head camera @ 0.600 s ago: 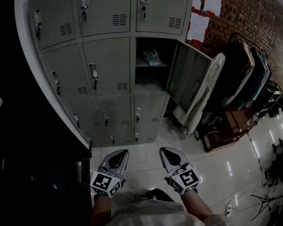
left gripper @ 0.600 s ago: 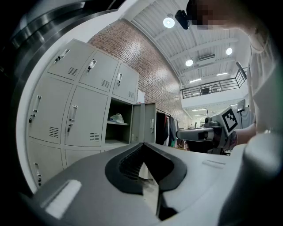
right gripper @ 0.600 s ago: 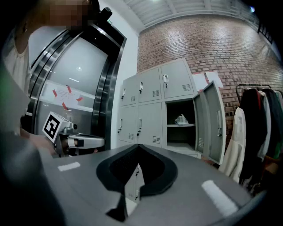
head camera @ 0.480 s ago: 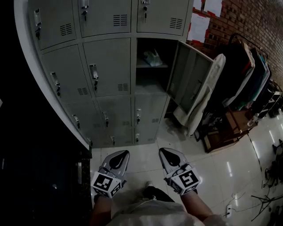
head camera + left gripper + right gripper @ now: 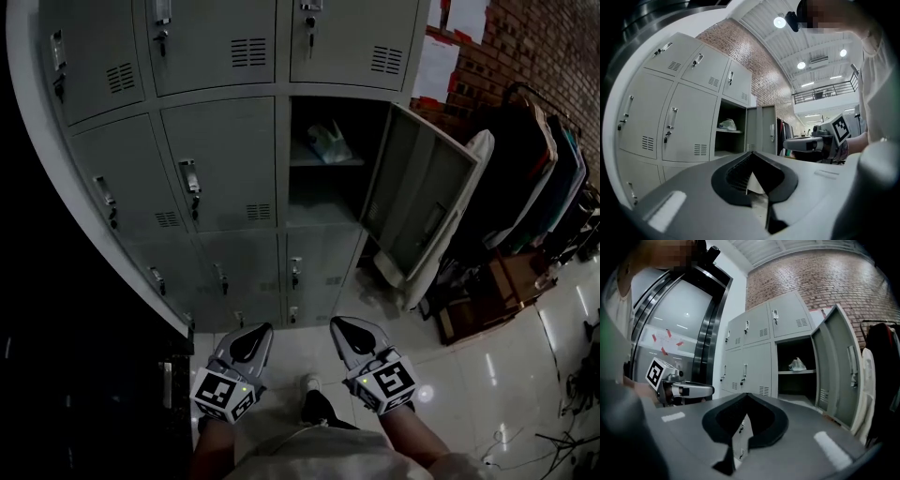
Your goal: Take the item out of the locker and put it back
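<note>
The item, a crumpled whitish bag (image 5: 328, 142), lies on the upper shelf of the one open locker (image 5: 323, 178), whose door (image 5: 422, 206) swings out to the right. Both grippers hang low in front of my body, well short of the lockers. The left gripper (image 5: 253, 330) and the right gripper (image 5: 340, 324) are side by side, jaws shut and empty. In the left gripper view the bag (image 5: 727, 124) sits ahead in the locker and the right gripper (image 5: 787, 143) shows at the right. In the right gripper view the bag (image 5: 797, 364) is ahead and the left gripper (image 5: 711, 390) is at the left.
Closed grey lockers (image 5: 216, 159) fill the wall to the left of and below the open one. A white cloth (image 5: 464, 202) hangs at the open door's edge. A rack of dark clothes (image 5: 548, 169) and a low wooden stand (image 5: 487, 291) stand at the right on glossy tiles. My shoe (image 5: 309, 386) is between the grippers.
The lockers now look nearer and larger, and the open locker has shifted slightly down in view. Both grippers stay shut and low; a shoe now shows between them.
</note>
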